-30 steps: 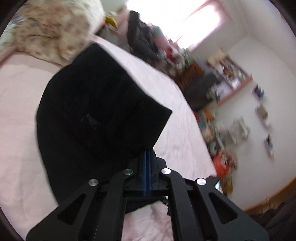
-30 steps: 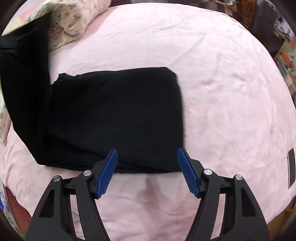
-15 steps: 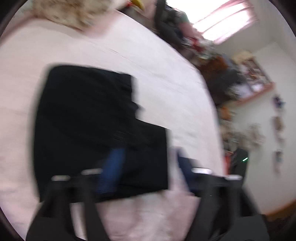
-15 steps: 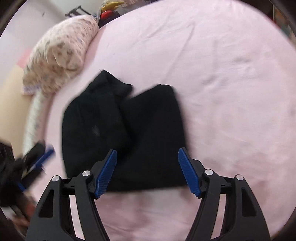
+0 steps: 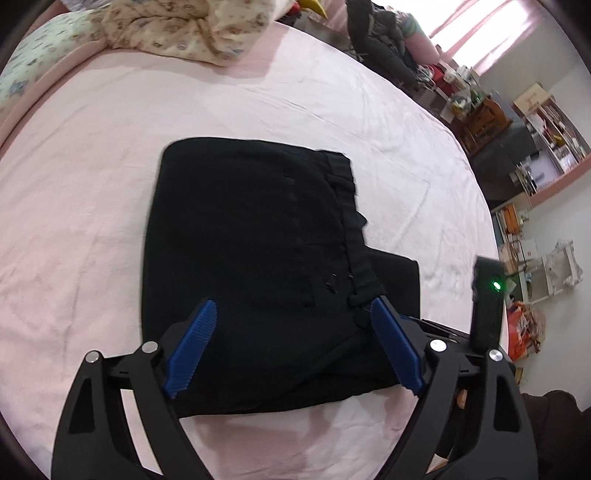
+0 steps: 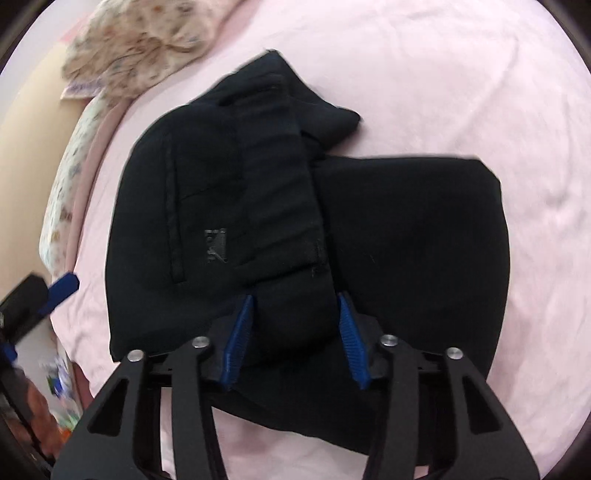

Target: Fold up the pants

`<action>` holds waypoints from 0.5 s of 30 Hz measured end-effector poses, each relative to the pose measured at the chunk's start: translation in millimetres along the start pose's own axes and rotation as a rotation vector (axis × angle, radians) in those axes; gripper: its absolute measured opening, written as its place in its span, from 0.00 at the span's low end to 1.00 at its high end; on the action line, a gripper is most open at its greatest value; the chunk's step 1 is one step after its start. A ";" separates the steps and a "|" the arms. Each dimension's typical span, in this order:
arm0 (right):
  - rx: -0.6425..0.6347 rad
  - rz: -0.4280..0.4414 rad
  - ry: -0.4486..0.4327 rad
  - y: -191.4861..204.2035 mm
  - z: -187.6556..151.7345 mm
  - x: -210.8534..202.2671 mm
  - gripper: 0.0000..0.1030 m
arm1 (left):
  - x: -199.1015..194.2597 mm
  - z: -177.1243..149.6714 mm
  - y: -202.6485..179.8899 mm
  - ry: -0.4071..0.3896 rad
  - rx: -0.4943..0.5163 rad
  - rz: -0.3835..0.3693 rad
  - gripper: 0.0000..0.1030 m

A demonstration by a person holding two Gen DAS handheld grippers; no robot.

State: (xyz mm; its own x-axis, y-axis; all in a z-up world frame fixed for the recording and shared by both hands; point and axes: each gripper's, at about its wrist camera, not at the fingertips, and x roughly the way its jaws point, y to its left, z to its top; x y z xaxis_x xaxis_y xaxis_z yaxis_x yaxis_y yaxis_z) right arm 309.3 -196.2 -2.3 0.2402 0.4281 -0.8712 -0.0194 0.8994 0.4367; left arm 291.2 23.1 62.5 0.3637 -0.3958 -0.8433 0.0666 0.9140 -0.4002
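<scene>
The black pants (image 5: 258, 236) lie folded on the pink bed sheet (image 5: 92, 147), the waistband part laid over the leg part. My left gripper (image 5: 291, 347) is open and empty, its blue fingers just above the near edge of the pants. In the right wrist view the pants (image 6: 406, 229) fill the middle, and my right gripper (image 6: 295, 339) is partly closed around a raised fold of the waistband (image 6: 280, 206). The fold fills the gap between the pads; I cannot tell whether it is pinched. The left gripper's blue fingertip (image 6: 64, 284) shows at the left edge.
A floral pillow (image 5: 177, 29) lies at the head of the bed, also in the right wrist view (image 6: 136, 48). Dark clothes (image 5: 380, 48), shelves and clutter (image 5: 517, 122) stand past the bed's far edge. The right gripper's body with a green light (image 5: 489, 295) shows beside the left gripper.
My left gripper let go of the pants' upper half after laying it over the rest, and it opened. My right gripper moved in over the pants and narrowed around the waistband fold.
</scene>
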 end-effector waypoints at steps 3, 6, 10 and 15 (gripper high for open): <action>-0.055 0.085 -0.040 7.5 2.3 -19.4 0.36 | -11.0 5.4 18.3 -0.027 -0.055 0.014 0.84; -0.098 0.184 -0.106 28.5 14.2 -48.9 0.31 | -30.5 12.5 42.7 -0.090 -0.130 0.048 0.84; -0.206 0.321 -0.204 95.2 60.4 -78.9 0.16 | -76.9 17.3 83.3 -0.214 -0.243 0.130 0.84; -0.318 0.492 -0.199 219.5 122.8 -49.6 0.12 | -128.8 10.3 129.9 -0.333 -0.388 0.240 0.87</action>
State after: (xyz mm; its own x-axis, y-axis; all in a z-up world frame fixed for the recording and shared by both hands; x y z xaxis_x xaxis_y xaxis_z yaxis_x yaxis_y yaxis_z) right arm 412.3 -30.8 164.3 0.3060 0.8021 -0.5128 -0.4549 0.5964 0.6613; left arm 262.6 193.7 122.8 0.6045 -0.0739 -0.7932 -0.3775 0.8502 -0.3669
